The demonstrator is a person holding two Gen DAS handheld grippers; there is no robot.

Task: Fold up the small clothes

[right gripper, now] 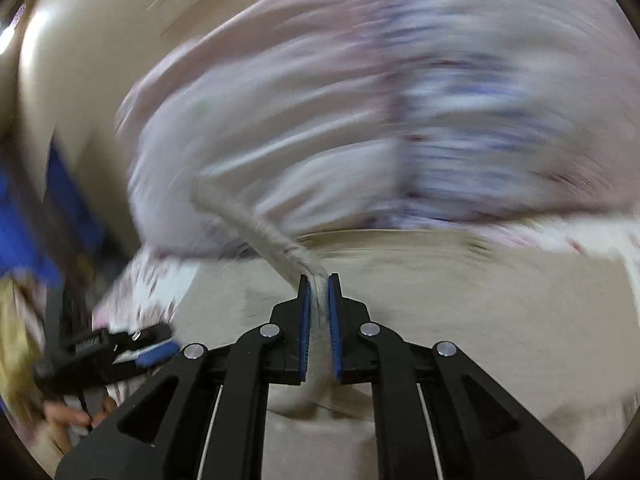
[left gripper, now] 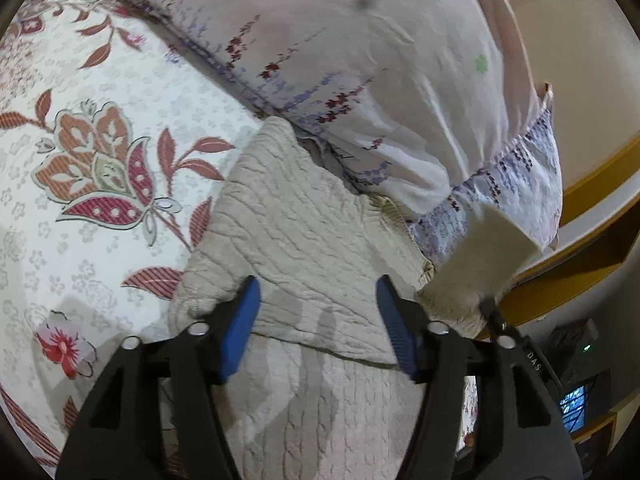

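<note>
Left gripper (left gripper: 318, 322): jaws apart, nothing pinched; blue pads (left gripper: 240, 326) straddle the folded edge of the cream cable-knit sweater (left gripper: 304, 224), pads clear of the knit; tool pitched down at the bed, its shadows falling on the knit between the pads; sweater spreads ahead of and under the jaws, one layer lapped over another just in front of the tips; left of the jaws the white bedsheet with red and orange flower print (left gripper: 80, 168); ahead, past the sweater's far edge, a white pillow with purple and maroon cross-stitch pattern (left gripper: 360, 80) overlapping the knit; far right, a yellow-brown wooden bed frame edge (left gripper: 592, 188).

Right gripper (right gripper: 319, 280): clamped tight on a bunched strip of the same cream knit, which runs from between the tips up and to the left toward the pillow; also angled downward; view heavily motion-blurred; beyond the tips a flat cream surface, then the pillow across the upper frame; at lower left of this view the other gripper's black body and a hand (right gripper: 68, 414) on its handle, detail too smeared to read.
</note>
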